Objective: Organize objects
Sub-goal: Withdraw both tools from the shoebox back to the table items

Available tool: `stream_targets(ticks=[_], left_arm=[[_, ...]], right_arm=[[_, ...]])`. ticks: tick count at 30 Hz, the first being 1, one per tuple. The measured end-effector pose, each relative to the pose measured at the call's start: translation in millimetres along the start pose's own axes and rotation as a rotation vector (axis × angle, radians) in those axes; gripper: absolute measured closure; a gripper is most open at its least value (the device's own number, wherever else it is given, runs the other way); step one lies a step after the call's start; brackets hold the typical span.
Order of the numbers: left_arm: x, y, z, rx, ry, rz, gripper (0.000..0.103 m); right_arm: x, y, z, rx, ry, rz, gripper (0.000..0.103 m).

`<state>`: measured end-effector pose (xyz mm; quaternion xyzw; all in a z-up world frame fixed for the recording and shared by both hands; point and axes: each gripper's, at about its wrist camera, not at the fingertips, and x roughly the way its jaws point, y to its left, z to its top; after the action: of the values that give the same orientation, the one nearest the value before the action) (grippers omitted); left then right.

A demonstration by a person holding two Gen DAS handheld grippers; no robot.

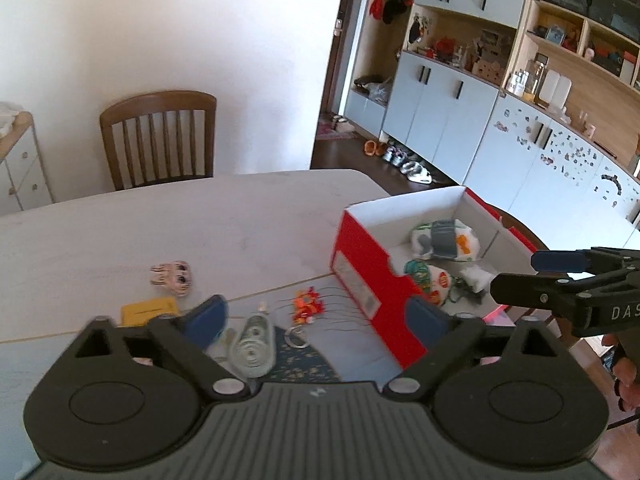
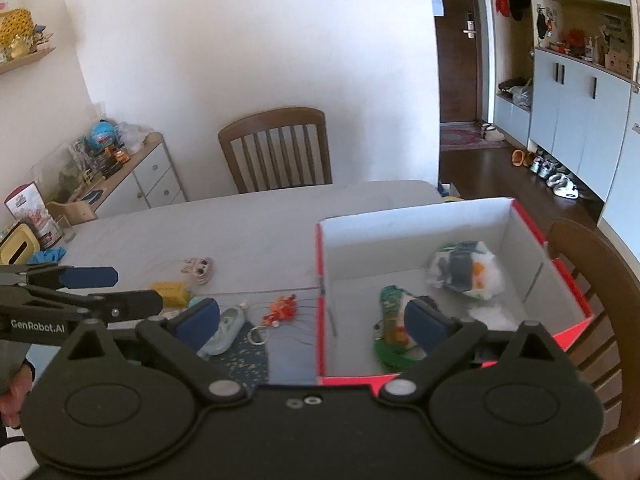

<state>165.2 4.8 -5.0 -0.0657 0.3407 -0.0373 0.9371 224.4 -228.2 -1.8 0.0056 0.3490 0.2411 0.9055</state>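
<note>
Two packets (image 2: 464, 270) in box (image 2: 416, 240), five trinkets (image 2: 282, 308) outside.

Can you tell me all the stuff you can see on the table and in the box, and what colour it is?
Red cardboard shoebox with white inside: 1, open, right part of the pale table.
Crinkly packets: 2 in the box, a white, grey and orange one by the far wall, a green and white one nearer.
Pink cartoon face charm: 1, on the table left of the box.
Yellow flat block: 1, near the charm.
Pale blue-green tape dispenser: 1, on the dark patterned mat.
Red-orange tasselled ornament: 1, beside the box.
Left gripper: black, blue pads, open.
Right gripper: same, open.
</note>
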Motion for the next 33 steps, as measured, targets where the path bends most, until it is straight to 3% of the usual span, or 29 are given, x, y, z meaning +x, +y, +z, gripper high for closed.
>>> stream_targets(ticks=[6,15,27,33], left_arm=[[-12,36,-20,0.003,-0.047,0.054,0.000],[-5,92,-55,-0.067,-0.018,0.040,0.000],[47,129,-83,-0.036,0.053,0.052,0.000],[70,133,-80,-0.018,0.064,0.052,0.000]], right_arm=[[14,29,-6,-0.012,0.010,0.004,0.002],[50,60,-20,-0.014,0.064,-0.003,0.002],[121,87,-36,-0.007,0.153,-0.046,0.002],[154,95,-37,0.036,0.188,-0.070,0.002]])
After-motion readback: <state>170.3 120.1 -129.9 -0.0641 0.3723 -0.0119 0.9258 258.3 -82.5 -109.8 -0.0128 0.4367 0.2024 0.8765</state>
